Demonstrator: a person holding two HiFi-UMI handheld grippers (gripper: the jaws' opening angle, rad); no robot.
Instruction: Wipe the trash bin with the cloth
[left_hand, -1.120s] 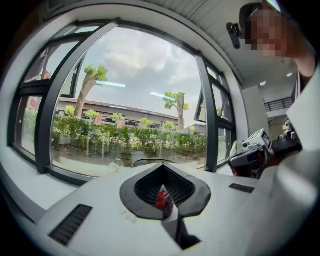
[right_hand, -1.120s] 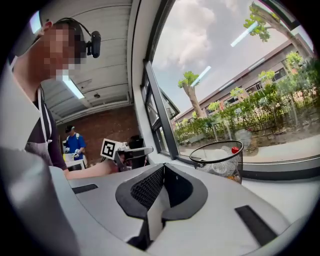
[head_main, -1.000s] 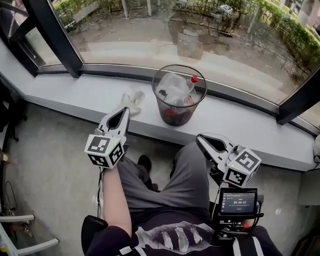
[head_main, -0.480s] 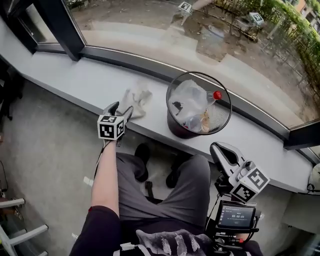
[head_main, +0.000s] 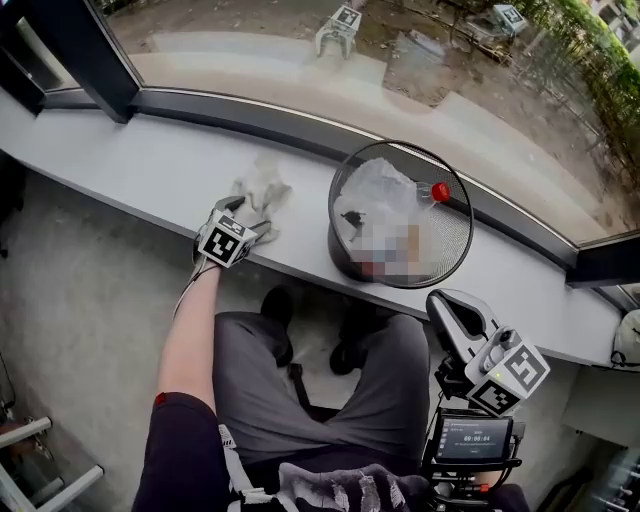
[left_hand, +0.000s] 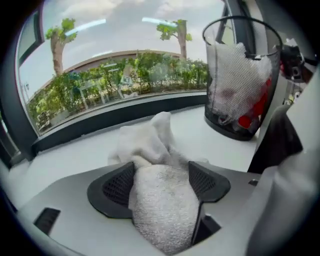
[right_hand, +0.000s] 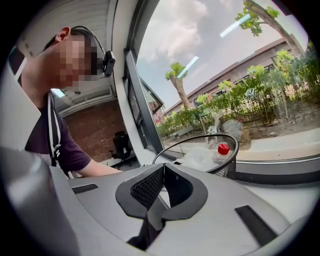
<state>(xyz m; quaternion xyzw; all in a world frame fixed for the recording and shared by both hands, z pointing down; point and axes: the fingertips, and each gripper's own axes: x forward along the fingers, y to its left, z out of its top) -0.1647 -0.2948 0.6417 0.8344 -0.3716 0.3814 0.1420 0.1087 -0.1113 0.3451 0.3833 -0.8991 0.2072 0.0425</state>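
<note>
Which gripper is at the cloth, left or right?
The left gripper: its jaws have just been opening and now straddle the white cloth on the sill. The right gripper is shut, empty, away from it.

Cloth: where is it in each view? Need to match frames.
Head view: the cloth lies left of centre on the sill, left of the trash bin.
Left gripper view: bottom centre, bunched between the jaws of the left hand-held gripper, which have just been opening.
Right gripper view: not in it.
Shared landmark: the trash bin, top right in the left gripper view, centre right in the right.
</note>
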